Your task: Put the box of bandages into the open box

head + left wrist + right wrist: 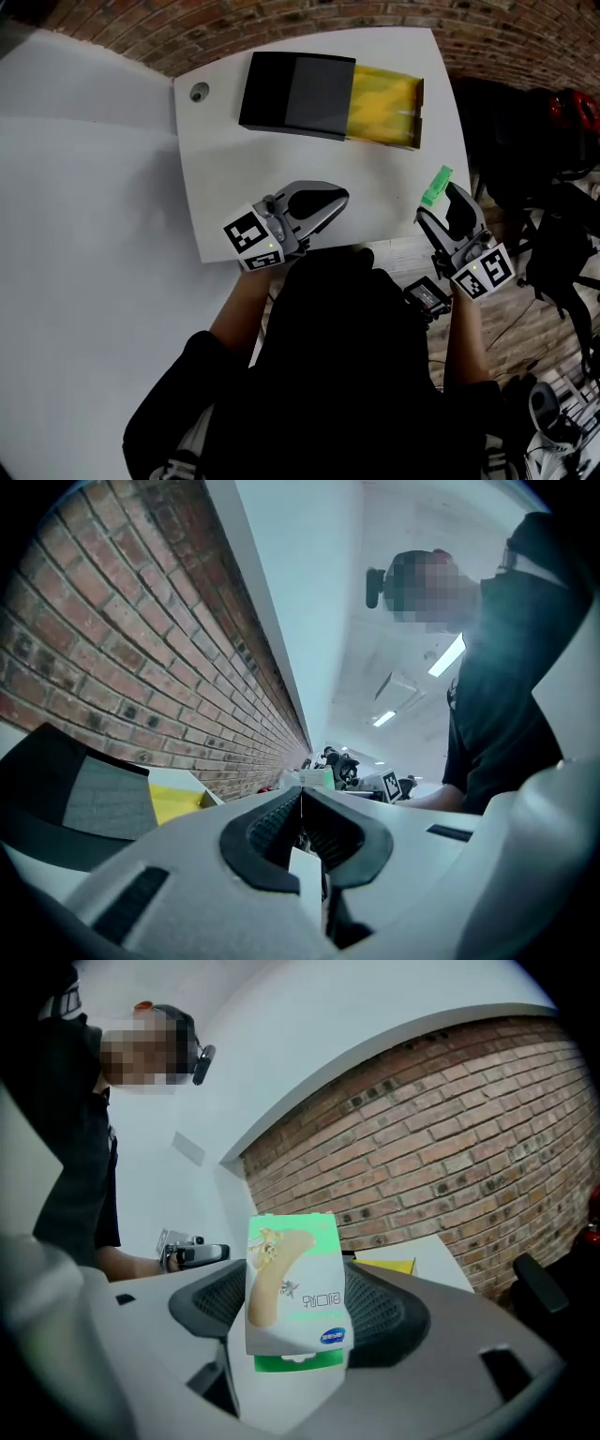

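Right gripper (448, 202) clamps bandage box (295, 1283), well short of open box (384, 105); left gripper (336, 201) closed, empty; placing not yet done

Bright, even indoor light from ceiling strips (448, 655), glaring white overhead. Soft, faint shadows on table (216, 187). Strong fisheye bending and dark corners in both gripper views. Sharp on bandage box (295, 1288); nearest foreground blurred.

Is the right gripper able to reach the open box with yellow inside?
Probably yes. The right gripper, shut on the bandage box, has only bare table between it and the open box; the left gripper sits off to the side.
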`<control>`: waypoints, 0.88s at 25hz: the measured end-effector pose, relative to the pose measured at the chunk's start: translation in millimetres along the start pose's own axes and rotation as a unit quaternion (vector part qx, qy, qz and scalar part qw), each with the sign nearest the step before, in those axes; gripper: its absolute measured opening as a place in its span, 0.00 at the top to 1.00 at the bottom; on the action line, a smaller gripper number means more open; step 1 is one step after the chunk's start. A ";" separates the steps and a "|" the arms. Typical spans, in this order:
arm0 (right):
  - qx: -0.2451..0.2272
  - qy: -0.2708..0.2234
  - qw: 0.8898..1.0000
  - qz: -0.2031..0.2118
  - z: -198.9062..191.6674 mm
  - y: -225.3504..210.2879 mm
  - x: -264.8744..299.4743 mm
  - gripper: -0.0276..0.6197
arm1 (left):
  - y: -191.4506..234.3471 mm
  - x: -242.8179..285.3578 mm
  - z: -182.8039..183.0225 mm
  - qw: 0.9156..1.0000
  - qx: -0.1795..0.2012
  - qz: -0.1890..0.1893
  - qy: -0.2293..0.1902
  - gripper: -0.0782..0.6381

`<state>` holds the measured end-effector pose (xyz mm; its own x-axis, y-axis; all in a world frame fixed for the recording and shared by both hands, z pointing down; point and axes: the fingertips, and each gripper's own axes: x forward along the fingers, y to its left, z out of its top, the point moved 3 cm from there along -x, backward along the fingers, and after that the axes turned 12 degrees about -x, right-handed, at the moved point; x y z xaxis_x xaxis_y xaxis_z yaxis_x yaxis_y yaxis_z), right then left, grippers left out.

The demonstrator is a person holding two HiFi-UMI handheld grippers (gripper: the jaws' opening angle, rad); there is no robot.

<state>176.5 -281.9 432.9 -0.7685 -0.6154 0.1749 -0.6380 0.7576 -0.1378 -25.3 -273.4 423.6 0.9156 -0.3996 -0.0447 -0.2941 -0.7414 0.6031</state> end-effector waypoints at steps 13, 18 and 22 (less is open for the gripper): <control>-0.066 0.052 0.996 -0.014 22.1 -19.5 42.6 0.45 | 37.9 1.6 6.5 0.999 -0.037 -0.014 -0.007 0.87; -0.081 0.057 0.995 -0.008 26.6 -35.5 49.6 0.45 | 46.8 2.8 0.7 0.999 -0.033 0.004 -0.002 0.87; -0.095 0.061 0.994 0.006 28.6 -50.2 58.8 0.45 | 53.0 4.1 2.0 0.999 -0.035 0.023 -0.016 0.87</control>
<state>162.0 -362.3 422.3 -0.7571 -0.5836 0.2936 -0.5993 0.7993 0.0436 -37.7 -315.4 453.8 0.8925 -0.4492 -0.0403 -0.3141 -0.6833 0.6591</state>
